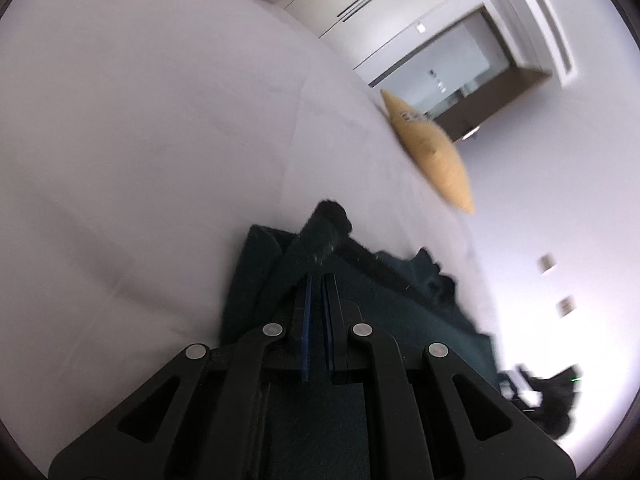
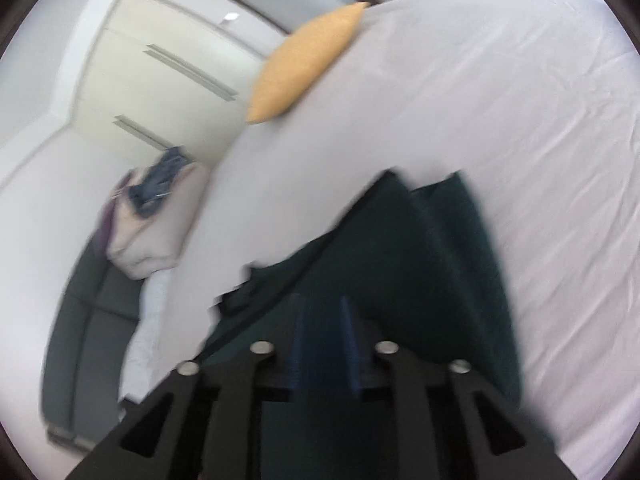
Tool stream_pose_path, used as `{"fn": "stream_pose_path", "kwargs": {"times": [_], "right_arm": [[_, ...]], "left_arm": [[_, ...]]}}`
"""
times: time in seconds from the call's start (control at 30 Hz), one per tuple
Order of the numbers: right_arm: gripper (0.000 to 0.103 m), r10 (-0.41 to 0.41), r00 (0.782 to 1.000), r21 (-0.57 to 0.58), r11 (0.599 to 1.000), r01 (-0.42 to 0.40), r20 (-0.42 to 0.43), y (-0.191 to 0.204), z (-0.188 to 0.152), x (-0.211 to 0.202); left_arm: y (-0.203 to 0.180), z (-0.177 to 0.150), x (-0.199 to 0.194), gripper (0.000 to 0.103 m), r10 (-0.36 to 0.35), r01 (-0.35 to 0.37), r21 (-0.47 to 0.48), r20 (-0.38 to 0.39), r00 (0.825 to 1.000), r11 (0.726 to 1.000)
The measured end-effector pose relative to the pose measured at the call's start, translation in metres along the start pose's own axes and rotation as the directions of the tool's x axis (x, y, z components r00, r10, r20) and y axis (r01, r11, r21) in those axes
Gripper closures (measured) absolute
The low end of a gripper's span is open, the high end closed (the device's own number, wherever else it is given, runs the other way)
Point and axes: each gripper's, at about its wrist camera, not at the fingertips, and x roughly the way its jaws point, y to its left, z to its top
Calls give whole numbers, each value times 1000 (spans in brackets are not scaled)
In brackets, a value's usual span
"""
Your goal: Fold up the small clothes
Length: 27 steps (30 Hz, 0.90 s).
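**Dark green garment pinched at both ends, hanging over the bed**

Dark green cloth is what you have in both tools. Your left gripper (image 1: pixel 316 280) has its blue pads nearly together, clamped on a thick black band, probably a waistband or hem, of the garment (image 1: pixel 400 312); the band runs up and away from the tips, and the cloth falls to the right of that tool. Your right gripper (image 2: pixel 324 308) is blurred, but its pads stand narrow and cloth seems caught between them, with the garment (image 2: pixel 420 260) spreading ahead and to the right.

Both views put the garment directly in front of the tips, above the white sheet (image 1: pixel 140 140), with the yellow cushion (image 1: pixel 432 152) well apart at the bed's far edge. The long axis appears to run between your two tools, so neither hand is clearly nearer; each holds an end. The next move likely turns on keeping that edge taut and level while you lay the cloth on the sheet, away from the cushion.
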Motion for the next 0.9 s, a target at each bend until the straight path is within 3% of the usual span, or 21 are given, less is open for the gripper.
{"fn": "stream_pose_path", "kwargs": {"times": [0.07,0.13,0.23,0.27,0.33,0.37,0.47,0.57,0.6,0.67,0.8,0.9], "right_arm": [[69,91,993,-38,995,-94,-76,16,-20,6],[63,158,971,-59,983,-171,-177,32,-46,23],[57,122,943,-85,984,-155,-310,37,-80,53],[67,95,944,-88,988,-128,-316,31,-86,57],[82,110,952,-46,991,-129,-285,16,-84,48],[84,123,957,5,992,-126,-264,4,-79,40],[84,64,990,65,996,-56,-126,-23,-69,0],[82,-10,1000,173,985,11,-6,-45,-65,-38],[79,-34,999,177,984,31,12,-45,-64,-48],[62,-44,999,127,991,40,29,-29,-65,-60],[59,62,993,4,998,-62,-100,15,-97,-38],[52,59,978,-18,998,-64,-199,29,-116,-5]], "left_arm": [[-14,-7,-10,96,60,-60,45,6,998,997],[-28,-23,-20,96,92,-91,83,-13,996,992],[-34,-52,-33,96,108,-103,111,-39,993,988],[-33,-62,-37,96,103,-97,126,-42,994,987],[-23,-70,-46,96,70,-65,100,-49,996,993],[-18,-71,-50,96,55,-50,77,-52,997,996],[-11,-75,-59,96,47,-44,57,-50,998,997],[-19,-84,-75,96,109,-105,87,-40,993,991],[-27,-90,-83,96,159,-154,122,-31,987,981],[-42,-101,-97,96,233,-227,198,-10,972,954],[-71,-128,-114,96,328,-320,349,39,944,881],[-83,-143,-117,96,379,-366,431,59,923,825]]}}
